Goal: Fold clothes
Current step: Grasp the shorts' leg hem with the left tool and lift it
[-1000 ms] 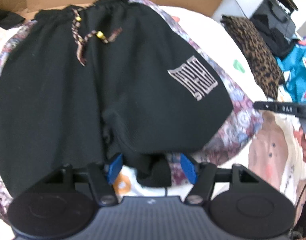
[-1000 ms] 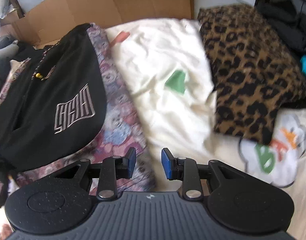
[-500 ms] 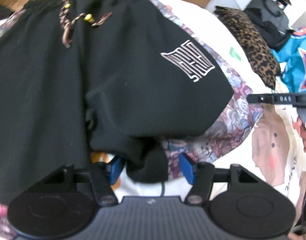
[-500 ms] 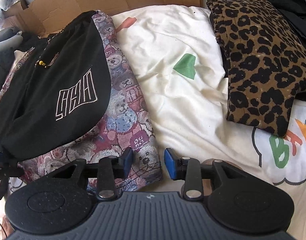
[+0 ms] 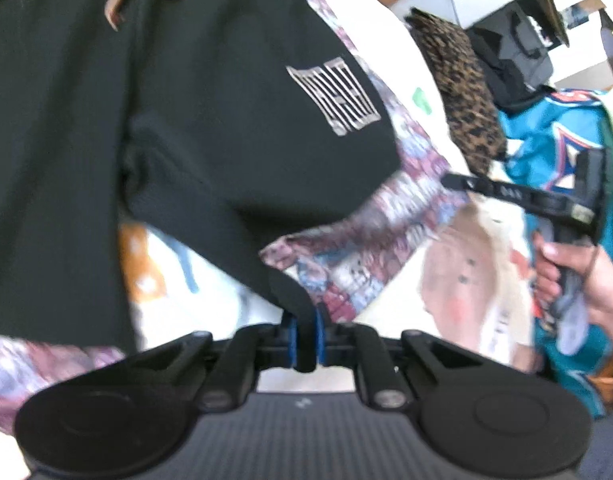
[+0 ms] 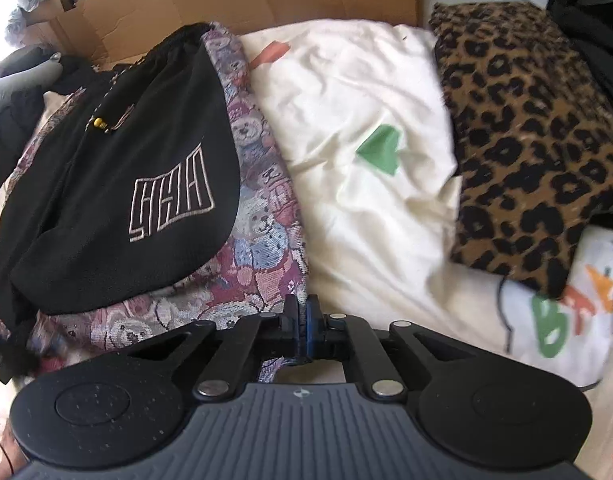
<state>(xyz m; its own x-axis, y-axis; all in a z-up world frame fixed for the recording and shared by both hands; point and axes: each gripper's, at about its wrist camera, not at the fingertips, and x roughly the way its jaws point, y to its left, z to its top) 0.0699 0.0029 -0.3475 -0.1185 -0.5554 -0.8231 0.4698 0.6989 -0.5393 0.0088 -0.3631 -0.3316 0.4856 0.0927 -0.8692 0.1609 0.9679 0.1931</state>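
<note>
My left gripper has just squeezed shut on a corner of the black cloth shorts with a silver logo. They lie on the teddy-bear patterned cloth on the bed. My right gripper has just pinched that bear cloth's near edge.

Black shorts: waistband cut off by the top edge of the left wrist view, left leg by its left edge; whole view motion-blurred, embroidered logo illegible. Bear-print fabric: largely hidden beneath the shorts, its near corner hidden behind the right gripper. Leopard-print cushion: right side cut off by the frame. Hand on the right gripper's handle: wrist cut off at the right edge.
</note>
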